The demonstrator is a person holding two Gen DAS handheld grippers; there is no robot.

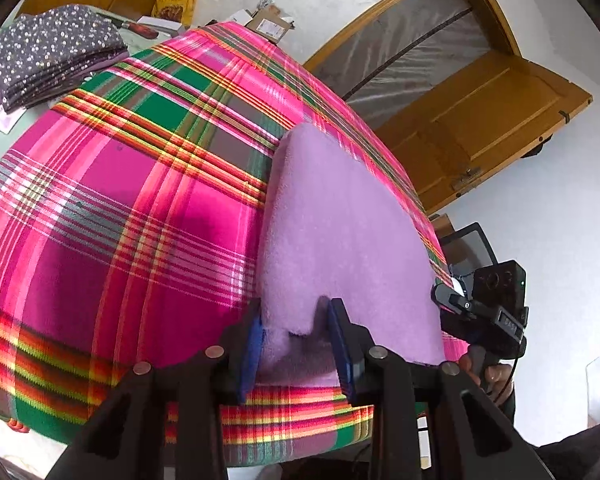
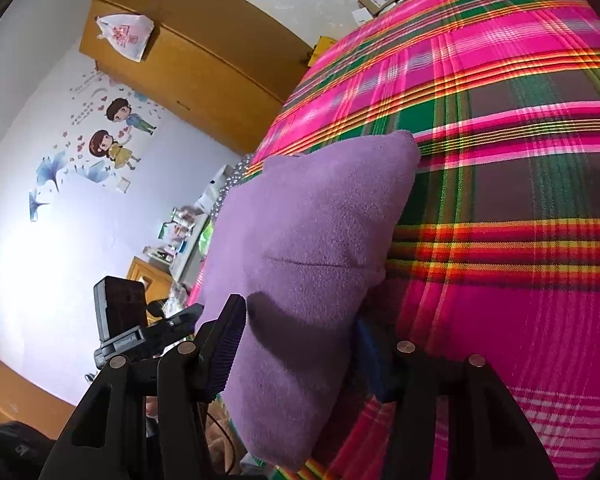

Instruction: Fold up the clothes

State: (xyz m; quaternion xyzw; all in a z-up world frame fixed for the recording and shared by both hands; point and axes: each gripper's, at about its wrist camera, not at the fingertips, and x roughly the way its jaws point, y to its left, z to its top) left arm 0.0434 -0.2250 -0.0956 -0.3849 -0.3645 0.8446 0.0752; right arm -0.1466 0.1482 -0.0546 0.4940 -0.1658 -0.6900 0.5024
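Note:
A folded purple fleece cloth lies on the pink plaid bedspread, near the bed's front edge. My left gripper is at the cloth's near edge. Its blue pads pinch a puckered bit of the fleece. In the right wrist view the same purple cloth bulges between the fingers of my right gripper. Those jaws stand wide, with the thick fold between them unsquashed. One ribbed pad rests beside the cloth and the other is mostly hidden behind it. The right gripper's camera body shows at the cloth's right side.
A stack of folded grey dotted clothes sits at the bed's far left. Cardboard boxes and a yellow bag stand beyond the bed. An open wooden door is to the right and a wooden cabinet hangs on the wall.

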